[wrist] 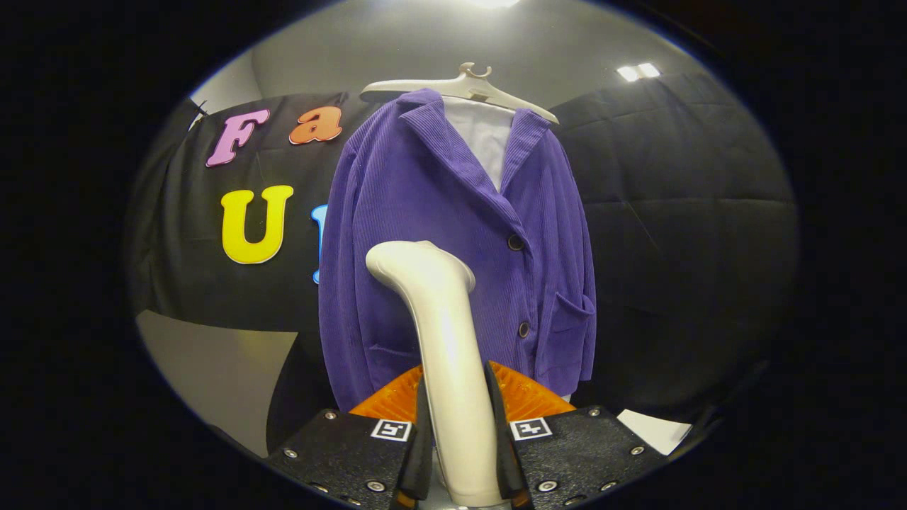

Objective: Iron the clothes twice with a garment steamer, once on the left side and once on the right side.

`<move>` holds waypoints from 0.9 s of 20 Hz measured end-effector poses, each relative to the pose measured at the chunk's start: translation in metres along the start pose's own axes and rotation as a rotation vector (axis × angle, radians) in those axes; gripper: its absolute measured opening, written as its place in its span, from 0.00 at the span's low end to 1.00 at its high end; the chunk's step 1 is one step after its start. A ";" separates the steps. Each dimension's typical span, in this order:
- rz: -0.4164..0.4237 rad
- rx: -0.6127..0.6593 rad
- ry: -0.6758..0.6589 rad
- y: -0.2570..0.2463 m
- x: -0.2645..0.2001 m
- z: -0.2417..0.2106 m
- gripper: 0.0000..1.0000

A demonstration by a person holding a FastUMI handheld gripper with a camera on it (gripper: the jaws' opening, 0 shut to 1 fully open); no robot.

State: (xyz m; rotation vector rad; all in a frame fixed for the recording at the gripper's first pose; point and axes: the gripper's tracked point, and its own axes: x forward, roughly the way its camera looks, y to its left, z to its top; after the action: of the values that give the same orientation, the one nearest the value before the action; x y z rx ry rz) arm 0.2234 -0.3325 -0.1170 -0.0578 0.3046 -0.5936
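Note:
A purple corduroy jacket [432,234] with dark buttons hangs on a pale hanger [460,88] over a white shirt [485,138]. My gripper [459,425] is shut on the handle of a white garment steamer [443,340], both fingers pressing its sides. The steamer rises from between the fingers and its head bends left, in front of the jacket's lower left panel, left of the button row. Whether the head touches the cloth cannot be told.
The black padded booth wall [673,241] stands behind and to the right of the jacket. A grey floor patch [212,368] lies low on the left, and a white sheet [659,428] low on the right.

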 end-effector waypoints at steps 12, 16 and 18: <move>-0.013 -0.061 0.106 -0.006 -0.014 -0.094 0.36; -0.021 -0.092 0.138 -0.012 -0.020 -0.120 0.36; -0.024 -0.093 0.155 -0.015 -0.024 -0.132 0.36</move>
State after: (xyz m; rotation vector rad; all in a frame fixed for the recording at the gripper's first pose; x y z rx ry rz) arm 0.1571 -0.3276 -0.2342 -0.1052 0.4827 -0.6089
